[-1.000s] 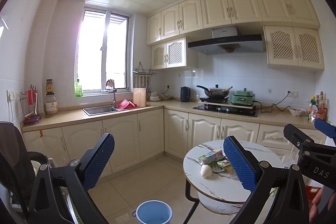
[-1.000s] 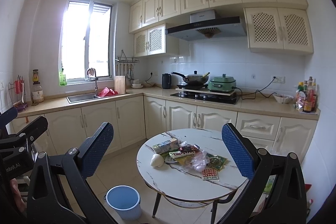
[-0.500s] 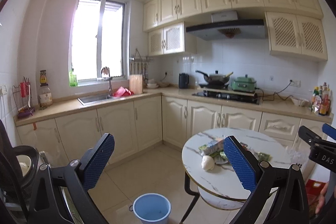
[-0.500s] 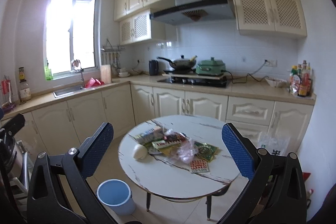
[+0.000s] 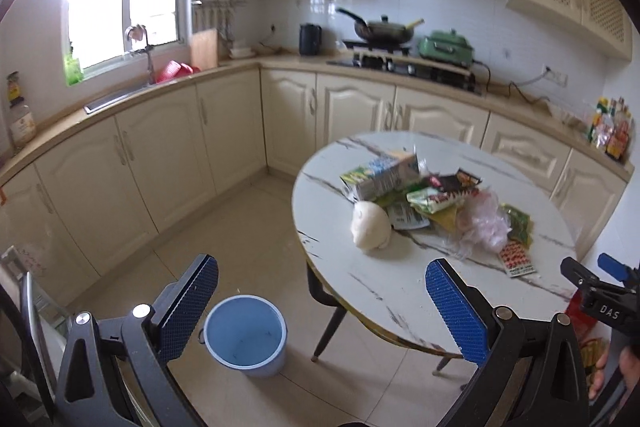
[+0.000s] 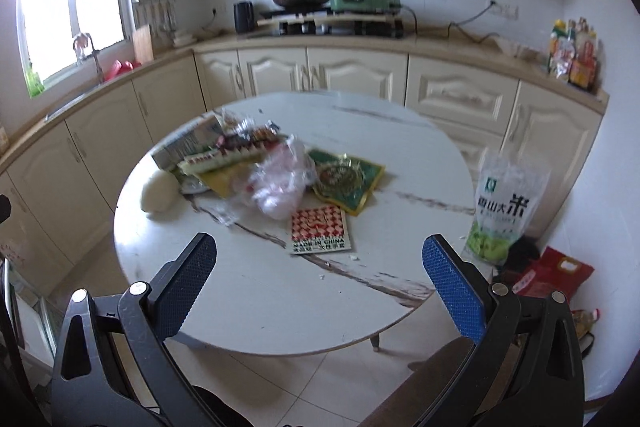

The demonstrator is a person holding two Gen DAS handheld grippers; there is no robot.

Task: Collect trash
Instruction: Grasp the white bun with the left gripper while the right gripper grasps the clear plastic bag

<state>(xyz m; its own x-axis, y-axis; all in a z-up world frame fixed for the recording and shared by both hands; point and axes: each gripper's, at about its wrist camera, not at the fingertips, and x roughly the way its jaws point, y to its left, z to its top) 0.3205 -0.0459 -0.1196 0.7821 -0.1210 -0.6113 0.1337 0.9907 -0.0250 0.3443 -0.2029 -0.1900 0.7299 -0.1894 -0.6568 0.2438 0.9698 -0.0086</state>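
Kitchen table (image 6: 280, 299), both grippers gaping, tilted down

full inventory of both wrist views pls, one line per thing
round table: 1, white marble, centre
white ball: 1, table's left side
carton: 1, blue-green, lying behind the ball
snack wrappers: several, green, yellow, red, in a pile
clear bag: 1, crumpled, mid-pile
red-checked packet: 1, flat, nearest edge
bucket: 1, blue, floor left of table
rice bag: 1, clear and green, floor right of table
left gripper: open, empty
right gripper: open, empty
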